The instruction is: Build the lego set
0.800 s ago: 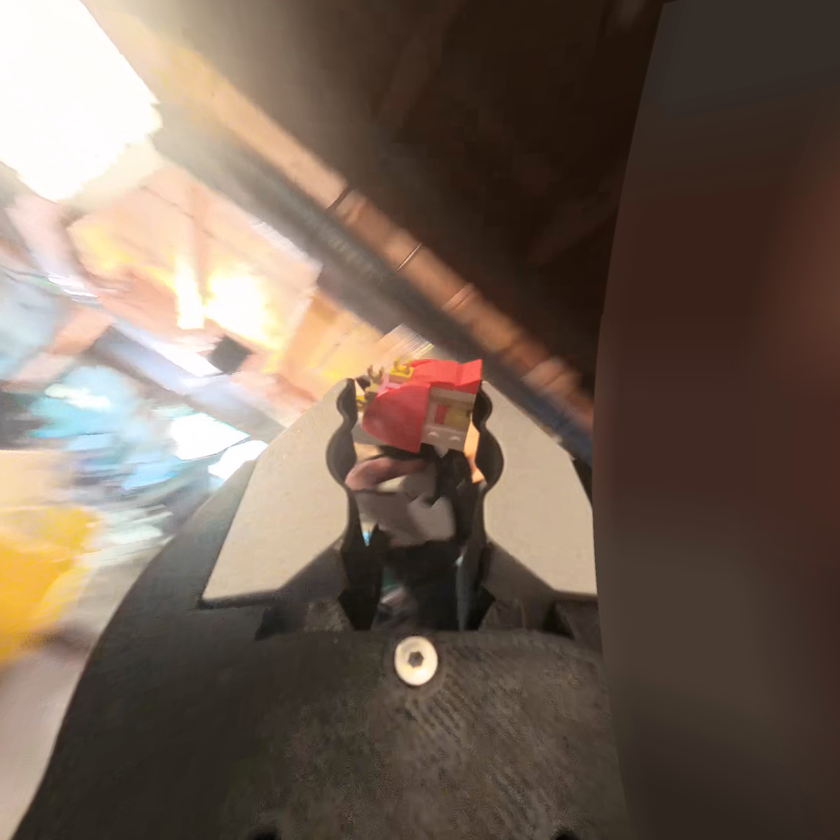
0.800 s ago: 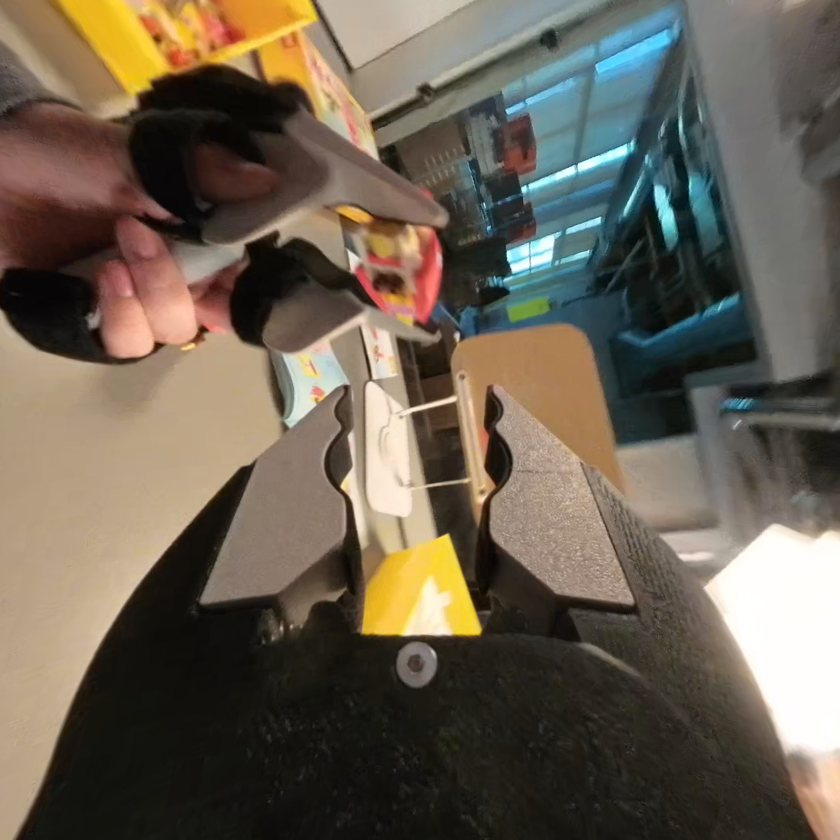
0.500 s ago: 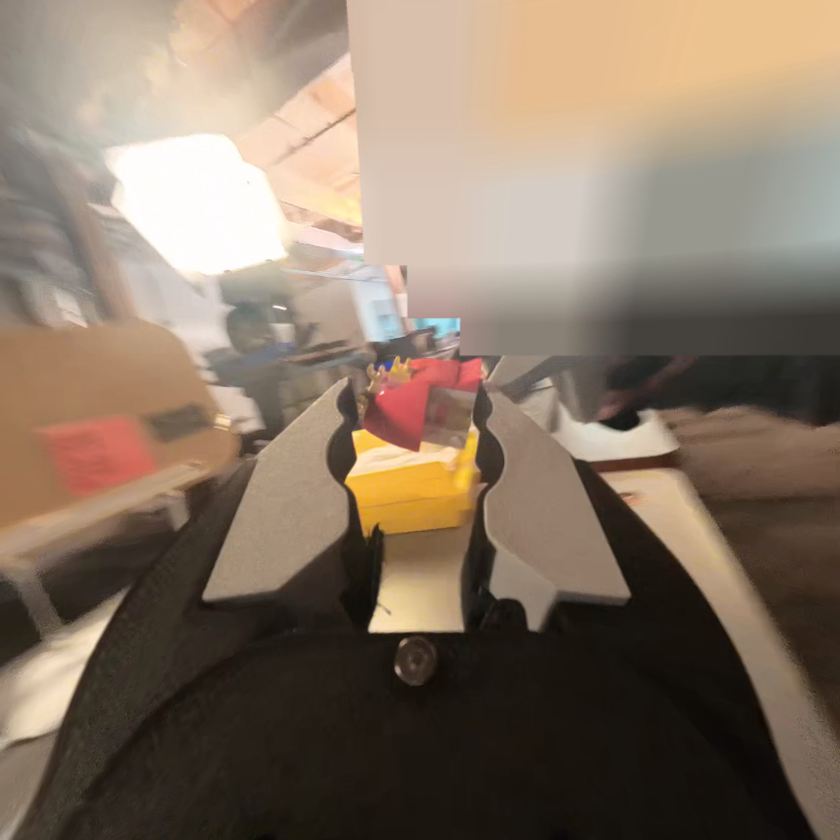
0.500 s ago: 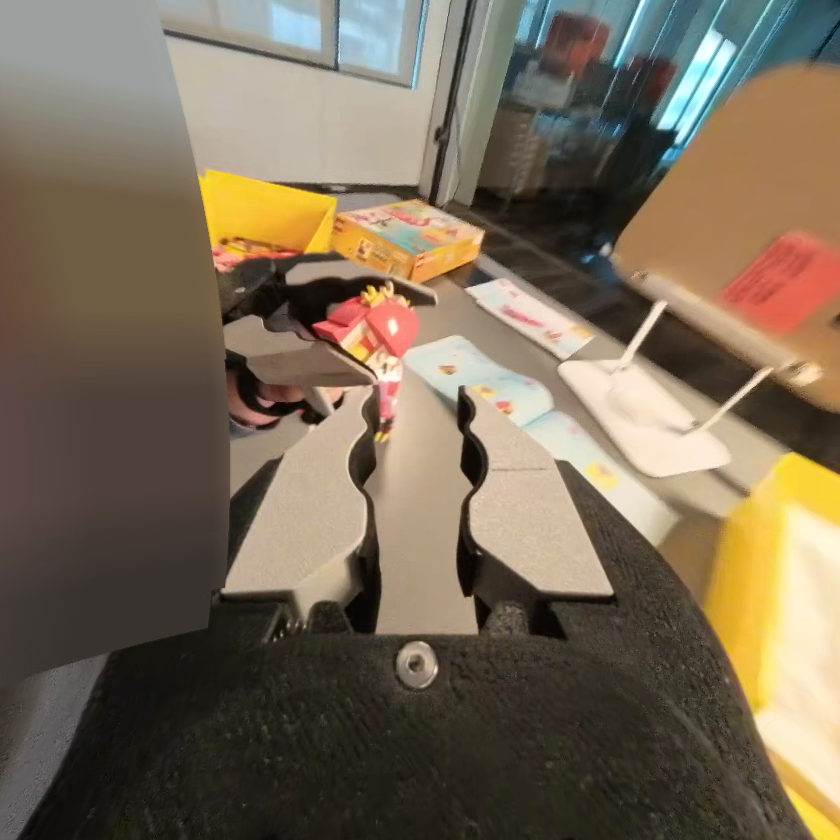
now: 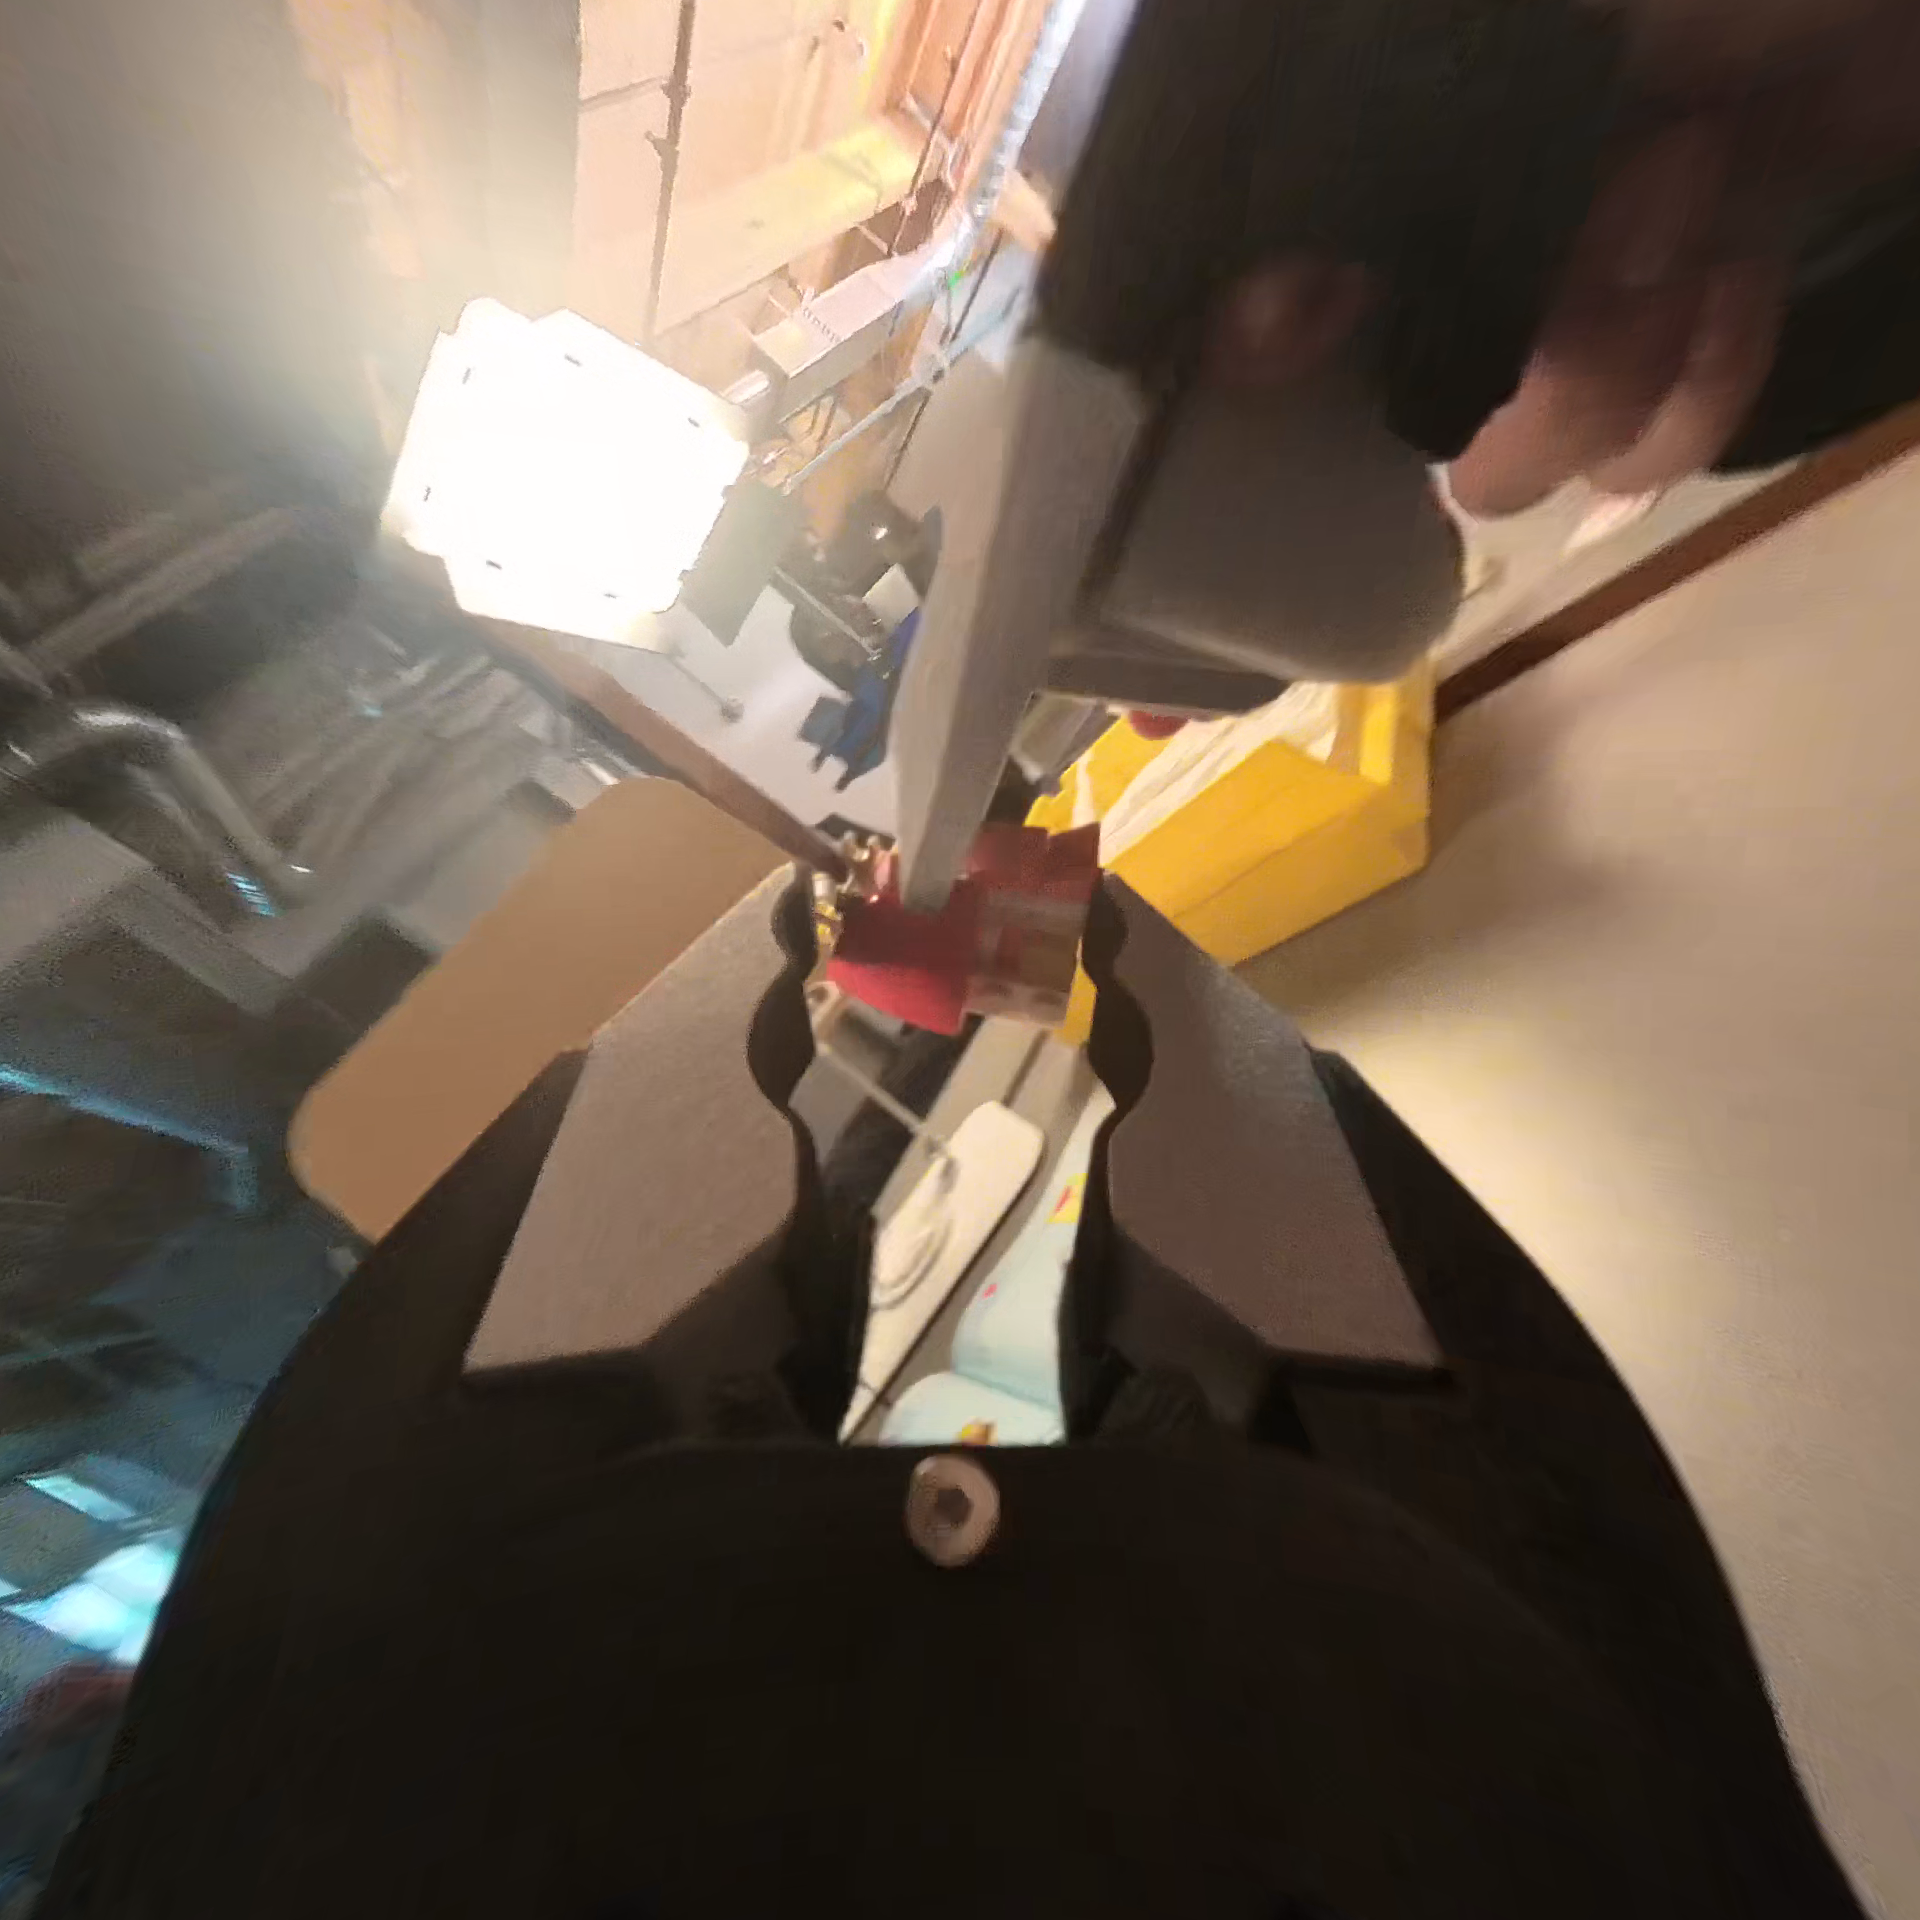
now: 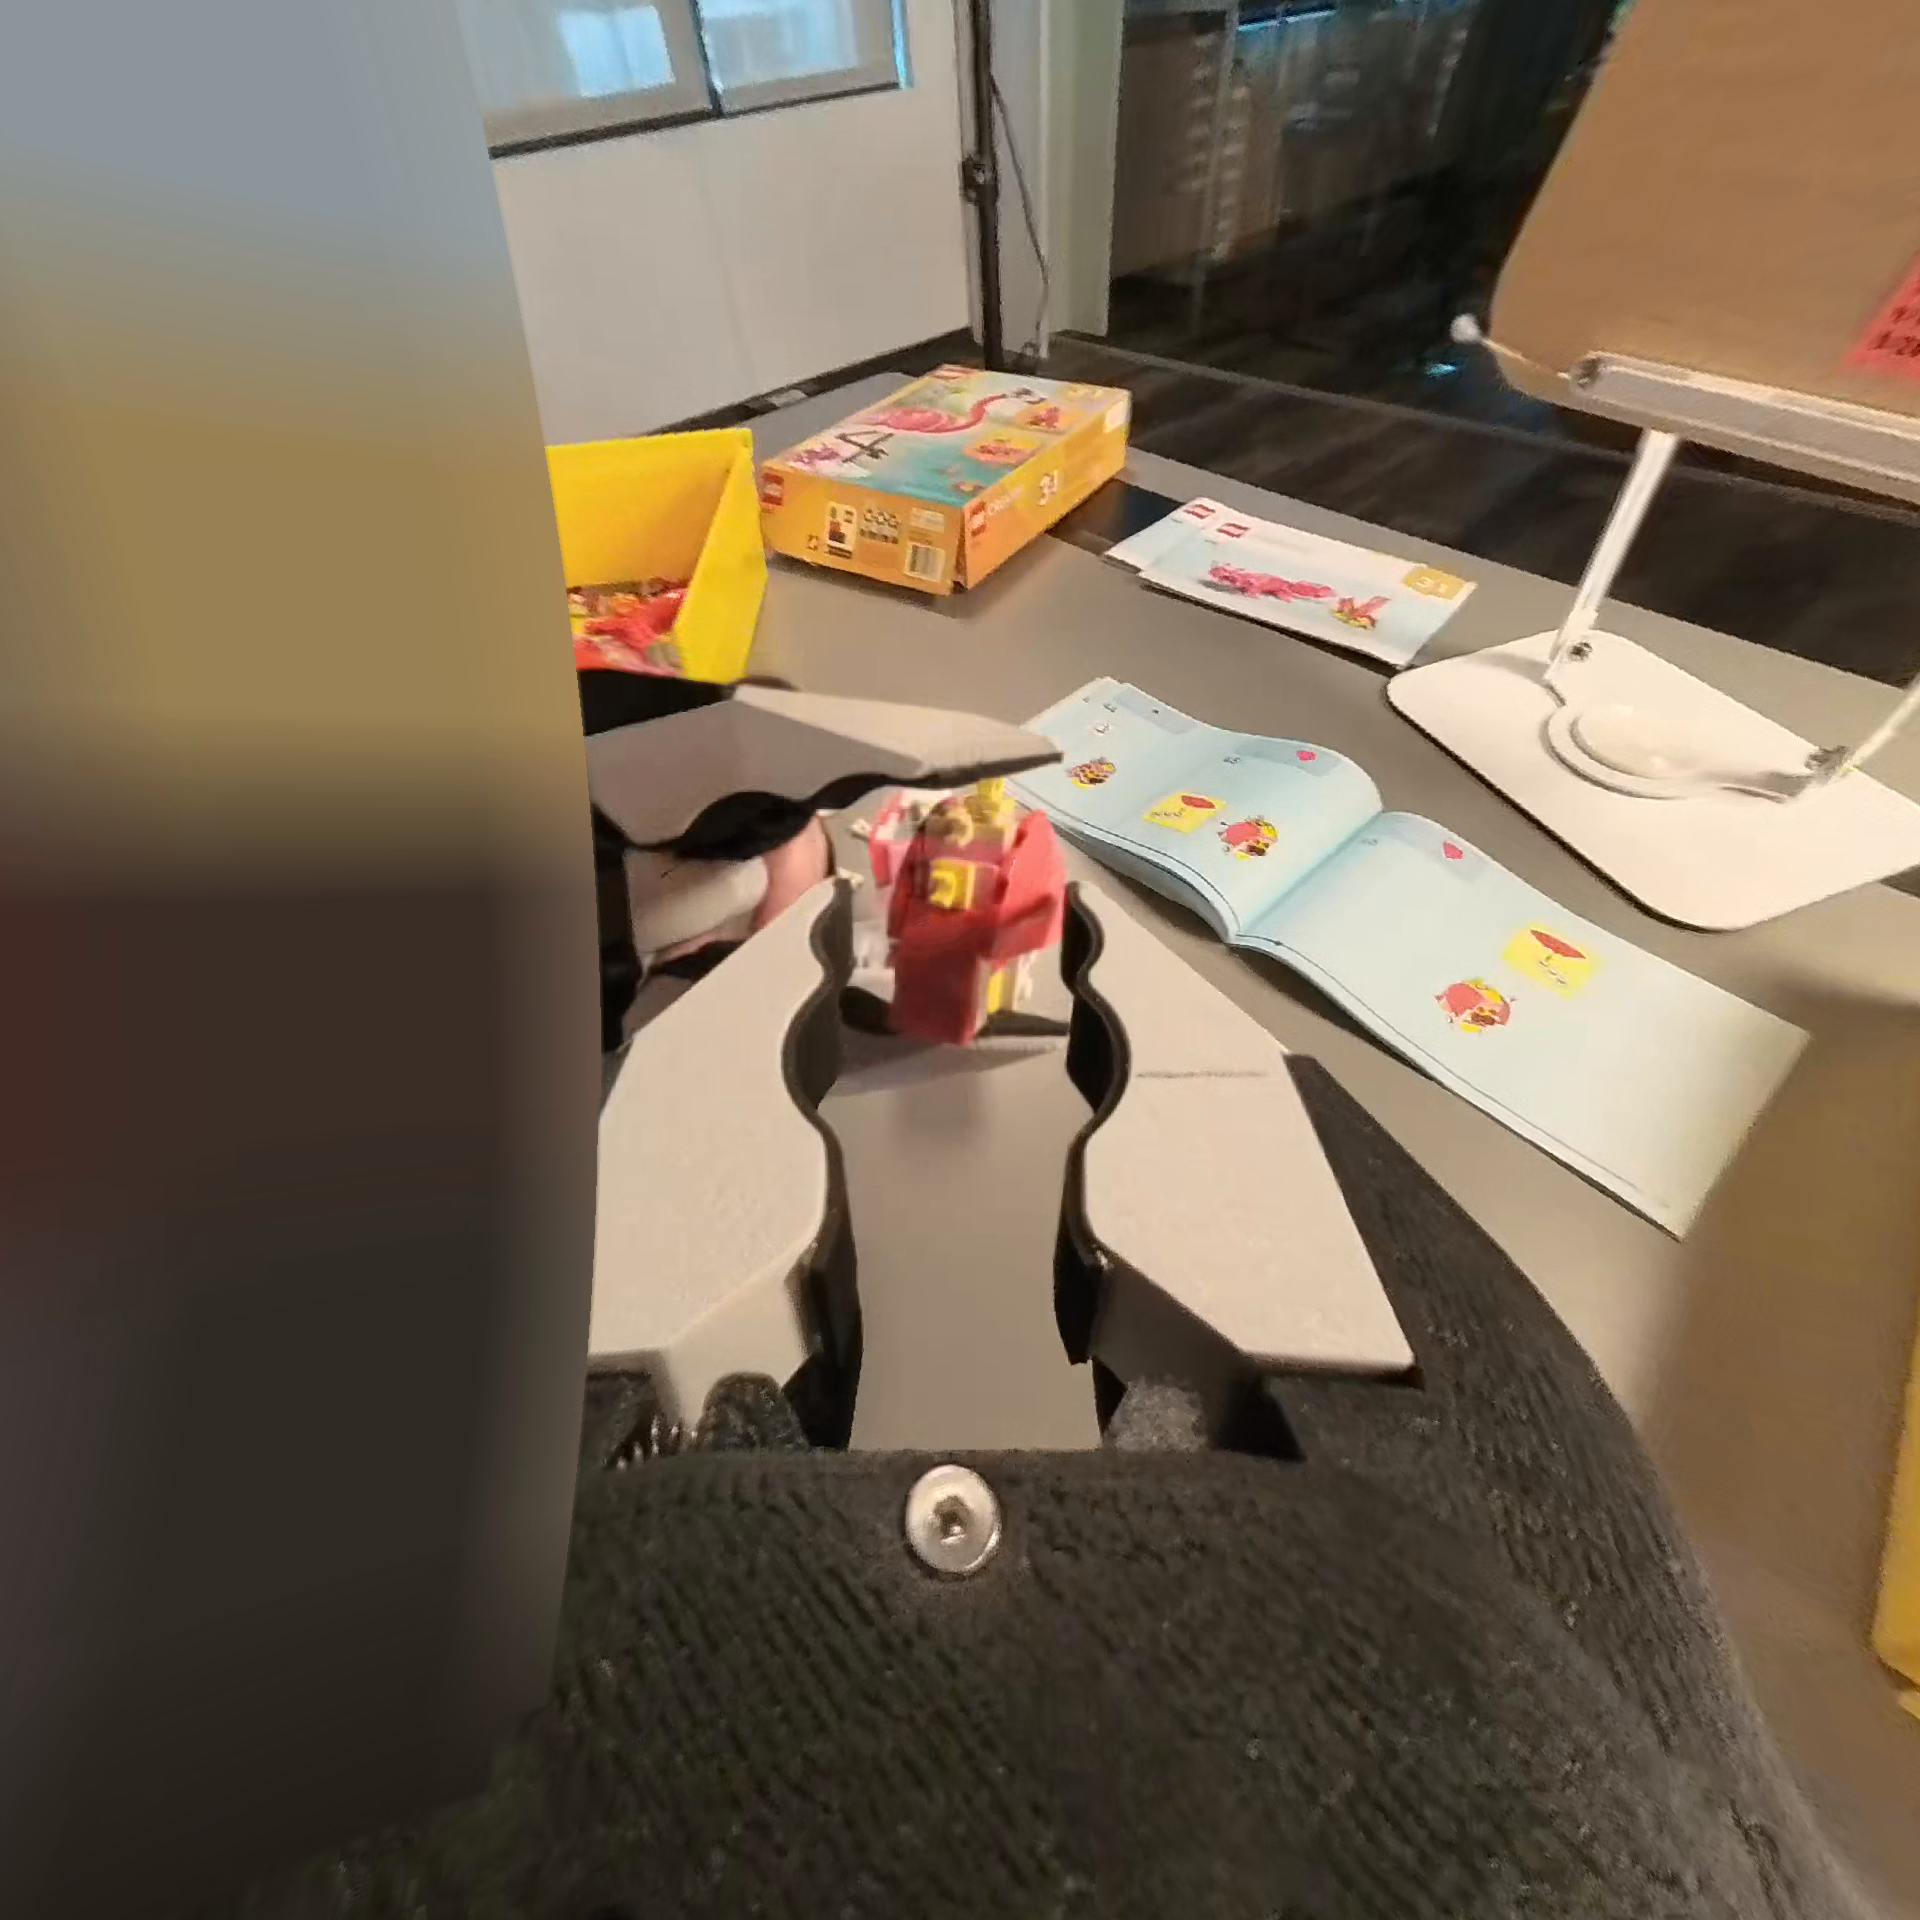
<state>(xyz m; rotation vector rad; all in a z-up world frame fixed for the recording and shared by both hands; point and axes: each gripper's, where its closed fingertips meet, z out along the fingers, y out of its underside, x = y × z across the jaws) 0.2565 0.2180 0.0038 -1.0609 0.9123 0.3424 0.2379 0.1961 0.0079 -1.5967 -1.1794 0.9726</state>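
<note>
- A grey blurred patch hides the right wrist view's left side.
- The left gripper point(image 5: 951, 935) clamps a red-and-yellow brick model point(image 5: 961, 956), both pads pressing it.
- The right gripper point(image 6: 961, 935) straddles the model point(image 6: 971, 925) part-open; contact unclear.

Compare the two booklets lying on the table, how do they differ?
The near booklet lies open, showing pale blue pages with small pictures; the far booklet lies closed, showing a paler cover with a pink picture. The near booklet sits beside the red brick model; the far booklet lies nearer the box. Both lie flat.
</note>
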